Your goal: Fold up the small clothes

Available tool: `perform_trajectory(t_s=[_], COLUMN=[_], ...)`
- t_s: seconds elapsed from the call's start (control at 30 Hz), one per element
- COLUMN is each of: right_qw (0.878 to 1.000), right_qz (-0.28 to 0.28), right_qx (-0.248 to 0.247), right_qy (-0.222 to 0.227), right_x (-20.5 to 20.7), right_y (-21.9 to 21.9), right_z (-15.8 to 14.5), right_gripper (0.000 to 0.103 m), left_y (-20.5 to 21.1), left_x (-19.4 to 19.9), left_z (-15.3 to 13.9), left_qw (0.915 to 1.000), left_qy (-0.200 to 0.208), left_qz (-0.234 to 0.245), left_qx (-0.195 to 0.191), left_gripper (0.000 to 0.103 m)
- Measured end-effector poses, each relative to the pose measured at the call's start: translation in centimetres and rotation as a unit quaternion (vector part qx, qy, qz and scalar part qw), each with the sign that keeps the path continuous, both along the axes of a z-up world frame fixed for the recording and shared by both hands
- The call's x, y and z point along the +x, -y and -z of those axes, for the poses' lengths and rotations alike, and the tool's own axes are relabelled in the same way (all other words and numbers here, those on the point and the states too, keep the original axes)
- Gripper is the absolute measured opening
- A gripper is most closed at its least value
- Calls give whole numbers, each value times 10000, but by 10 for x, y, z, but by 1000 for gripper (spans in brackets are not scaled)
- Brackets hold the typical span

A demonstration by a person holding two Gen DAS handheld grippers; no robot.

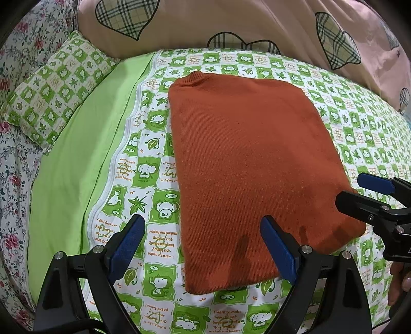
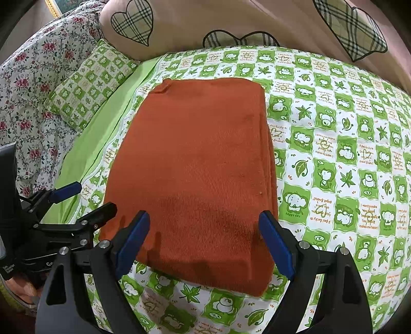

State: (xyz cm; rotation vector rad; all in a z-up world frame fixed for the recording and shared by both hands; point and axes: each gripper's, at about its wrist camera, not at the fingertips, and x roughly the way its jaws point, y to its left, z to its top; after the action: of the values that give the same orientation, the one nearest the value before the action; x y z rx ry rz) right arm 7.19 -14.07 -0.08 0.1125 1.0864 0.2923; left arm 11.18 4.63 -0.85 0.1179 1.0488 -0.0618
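A rust-orange knit sweater lies flat on the bed, folded into a long rectangle with its collar at the far end; it also shows in the right wrist view. My left gripper is open and empty, hovering over the sweater's near left corner. My right gripper is open and empty, hovering over the sweater's near right end. Each gripper shows at the edge of the other's view: the right gripper and the left gripper, both with jaws apart.
The bed has a green-and-white cartoon quilt with a plain green strip on the left. A matching pillow and floral bedding lie at the left. A pink quilt with plaid hearts is piled along the far side.
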Motion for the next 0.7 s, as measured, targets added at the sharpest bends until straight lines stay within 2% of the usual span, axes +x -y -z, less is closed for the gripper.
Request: perform_trajectory(t_s=[0.7], right_qw=[10000], right_qz=[23], right_qx=[12], right_qy=[25], right_x=[0], right_y=[1], right_z=[-1], right_gripper=[87], left_y=[0], left_x=[0], left_z=[-1], left_qw=[10000], left_qy=[3], left_qz=[4], left_qx=[-1], left_gripper=[92])
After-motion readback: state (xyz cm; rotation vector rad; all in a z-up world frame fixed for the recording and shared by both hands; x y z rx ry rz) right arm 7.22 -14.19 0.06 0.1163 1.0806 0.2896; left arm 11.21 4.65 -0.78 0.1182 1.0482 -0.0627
